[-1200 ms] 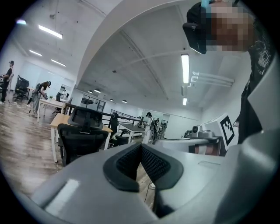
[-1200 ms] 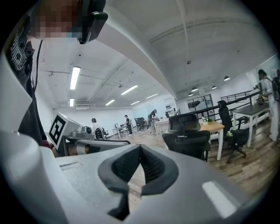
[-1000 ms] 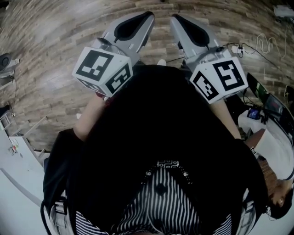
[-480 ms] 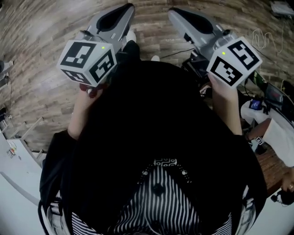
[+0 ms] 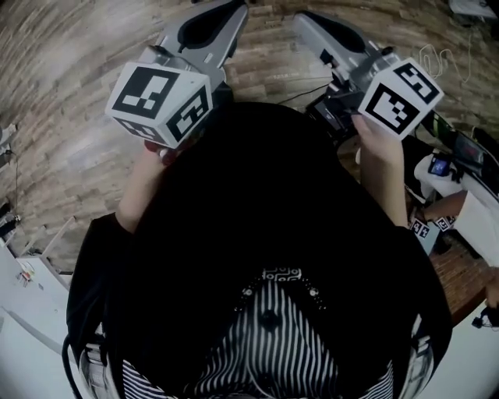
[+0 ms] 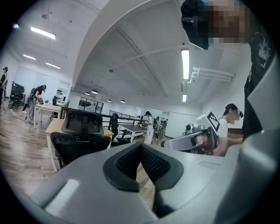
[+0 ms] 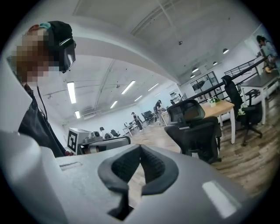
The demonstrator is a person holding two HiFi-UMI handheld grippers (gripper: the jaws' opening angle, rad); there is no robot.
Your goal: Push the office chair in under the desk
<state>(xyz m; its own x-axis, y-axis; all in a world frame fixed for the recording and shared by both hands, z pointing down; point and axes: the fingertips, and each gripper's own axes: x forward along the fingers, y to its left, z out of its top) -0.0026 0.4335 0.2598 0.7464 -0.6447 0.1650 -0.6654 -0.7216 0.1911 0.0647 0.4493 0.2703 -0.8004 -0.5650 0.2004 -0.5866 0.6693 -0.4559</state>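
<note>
A black office chair [image 6: 81, 140] with a headrest stands in front of a wood-topped desk [image 6: 52, 127] in the left gripper view. The right gripper view shows the same chair [image 7: 194, 131] and desk [image 7: 221, 107] some way off across the wooden floor. Neither gripper touches the chair. My left gripper [image 6: 141, 146] is shut and empty, as is my right gripper [image 7: 141, 148]. In the head view the left gripper [image 5: 226, 15] and right gripper [image 5: 312, 27] are held up side by side over the floor, above my black top. The chair is not in the head view.
A second black chair [image 7: 243, 105] stands by another desk [image 7: 262, 83] at the right. People stand and sit at desks in the background [image 6: 148, 127]. Cables [image 5: 444, 58] lie on the floor at upper right. A white table [image 5: 23, 312] is at my lower left.
The right gripper has moved up and to the right, and its marker cube has turned. The left gripper shifted slightly left. Both jaws stayed shut.
</note>
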